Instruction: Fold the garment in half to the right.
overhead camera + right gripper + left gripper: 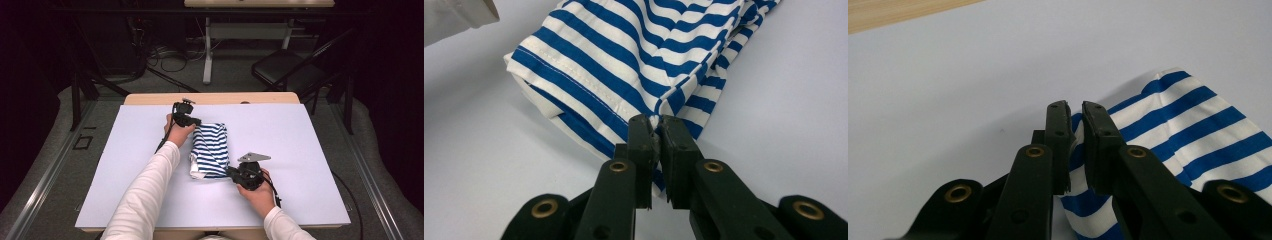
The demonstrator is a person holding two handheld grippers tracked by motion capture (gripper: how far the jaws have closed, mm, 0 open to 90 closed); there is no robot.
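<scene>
The left gripper (196, 121) is at the far left corner of a folded blue-and-white striped cloth (211, 150), and its two black jaws are closed on the fabric there. In the left gripper view, the left gripper (1075, 111) has a strip of the striped cloth (1168, 130) running between its jaws, which stand close together with only a narrow gap at the tips. The right gripper (231, 172) is at the near right corner of the same cloth, and it is also clamped on the fabric. In the right gripper view, the right gripper (657, 121) pinches a corner of the cloth (624, 60) where a hemmed edge folds over, and the jaws are nearly touching each other. The cloth lies flat on the white table cover (300, 145), a little left of the middle, folded into a long narrow shape that runs away from the person. Its near end shows a white inner layer at the left side. The person's left hand (178, 134) holds the left gripper just beside the cloth, and the right hand (256, 192) holds the right gripper near the front of the table. Both arms wear white sleeves (150, 195). In the right gripper view a part of the white sleeve (454, 17) appears in the upper left corner, above the cloth. A wooden table edge (210, 98) shows behind the white cover.
</scene>
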